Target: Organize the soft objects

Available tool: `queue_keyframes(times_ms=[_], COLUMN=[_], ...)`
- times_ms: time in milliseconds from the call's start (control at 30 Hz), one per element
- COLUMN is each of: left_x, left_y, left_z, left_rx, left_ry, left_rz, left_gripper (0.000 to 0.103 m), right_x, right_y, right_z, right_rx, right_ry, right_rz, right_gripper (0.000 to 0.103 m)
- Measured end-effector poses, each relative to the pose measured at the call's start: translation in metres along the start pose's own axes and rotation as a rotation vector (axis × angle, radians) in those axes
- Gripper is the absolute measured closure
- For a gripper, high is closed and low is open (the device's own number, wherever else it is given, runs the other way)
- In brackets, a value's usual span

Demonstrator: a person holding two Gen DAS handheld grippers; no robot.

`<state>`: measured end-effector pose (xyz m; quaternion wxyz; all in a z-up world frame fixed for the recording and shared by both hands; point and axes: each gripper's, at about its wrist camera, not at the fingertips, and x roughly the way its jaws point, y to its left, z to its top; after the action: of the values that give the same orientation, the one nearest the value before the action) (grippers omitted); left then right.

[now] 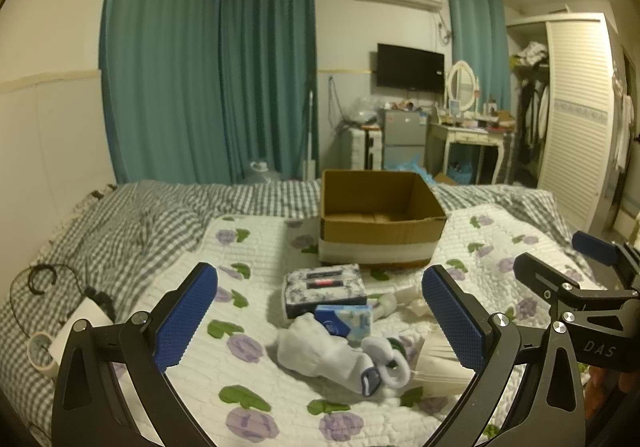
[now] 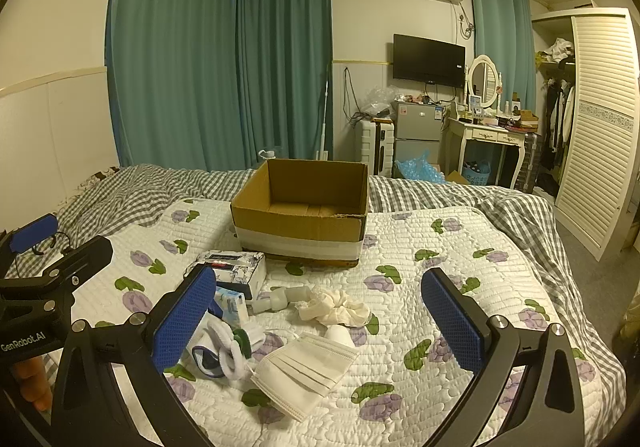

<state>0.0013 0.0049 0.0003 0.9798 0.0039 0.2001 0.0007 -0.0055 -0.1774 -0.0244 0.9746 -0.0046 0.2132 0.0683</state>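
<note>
An open, empty cardboard box [image 1: 380, 219] [image 2: 304, 211] stands on the flowered quilt. In front of it lies a pile: a patterned tissue box [image 1: 324, 289] [image 2: 236, 267], a blue tissue pack [image 1: 344, 321] [image 2: 232, 305], white socks [image 1: 320, 355] [image 2: 224, 351], a white face mask [image 2: 306, 371] [image 1: 436, 363], a cream scrunchie [image 2: 336, 307] and a grey plastic piece [image 2: 280, 299]. My left gripper [image 1: 320, 319] is open above the pile, holding nothing. My right gripper [image 2: 316, 323] is open above the mask and scrunchie, holding nothing.
The quilt [image 2: 440, 247] lies on a checked blanket [image 1: 140, 219]. A tape roll [image 1: 38, 353], a white card and a black cable [image 1: 40, 279] lie at the bed's left. A wardrobe [image 2: 600, 127], dressing table and fridge [image 2: 416, 127] stand beyond the bed.
</note>
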Motion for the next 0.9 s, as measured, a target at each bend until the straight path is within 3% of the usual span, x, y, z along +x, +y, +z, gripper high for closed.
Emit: queue_keyframes(times_ms=[900], left_x=[-0.0029], left_y=[-0.0007], left_z=[0.0027], left_rx=[-0.002], left_ry=[-0.010], left_rz=[0.001], left_gripper=[0.000], right_x=[0.0019], right_y=[-0.0001], right_z=[-0.0018], right_rx=[0.003], right_ry=[-0.002], right_rz=[0.002], right_gripper=[0.000])
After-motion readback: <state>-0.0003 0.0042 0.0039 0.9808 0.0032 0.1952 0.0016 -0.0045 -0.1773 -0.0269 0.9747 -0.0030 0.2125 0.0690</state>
